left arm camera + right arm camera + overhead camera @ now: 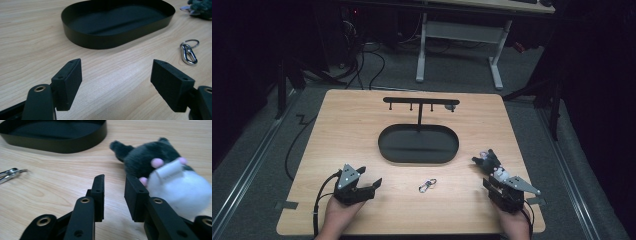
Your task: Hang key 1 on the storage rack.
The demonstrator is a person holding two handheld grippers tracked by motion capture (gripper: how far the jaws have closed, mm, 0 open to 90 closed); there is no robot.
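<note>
Worktop (pixel 362 115), pale wood grain. Person's hands enter from the near edge, one hand-held gripper in each.

Right hand-held gripper (pixel 113 187): jaws parted by a narrow gap, nothing between them, bare wood showing through the gap. Released. In the high view it sits at the near right of the worktop (pixel 488 170).

Plush toy (pixel 172 175): dark grey and white, small pink patches, a white tag on it. Lies on the worktop just beside the right hand-held gripper, against the outer face of its right jaw, outside the gap. Whether jaw and plush actually touch, cannot tell; the toy is blurred. In the high view it lies right at the gripper's tips (pixel 486 159).

Left hand-held gripper (pixel 116 75): jaws wide apart, nothing between them. Released. Rests low over the near left of the worktop (pixel 373 184).

Carabiner with key ring (pixel 188 51): silver, flat on the wood, ahead of the left hand-held gripper and off to its right; to the left of the right hand-held gripper, well apart (pixel 10 175).

Oval black tray (pixel 75 32): ahead of both grippers, centre of the worktop. A black rack with hooks (pixel 419 101) rises from its far side.
</note>
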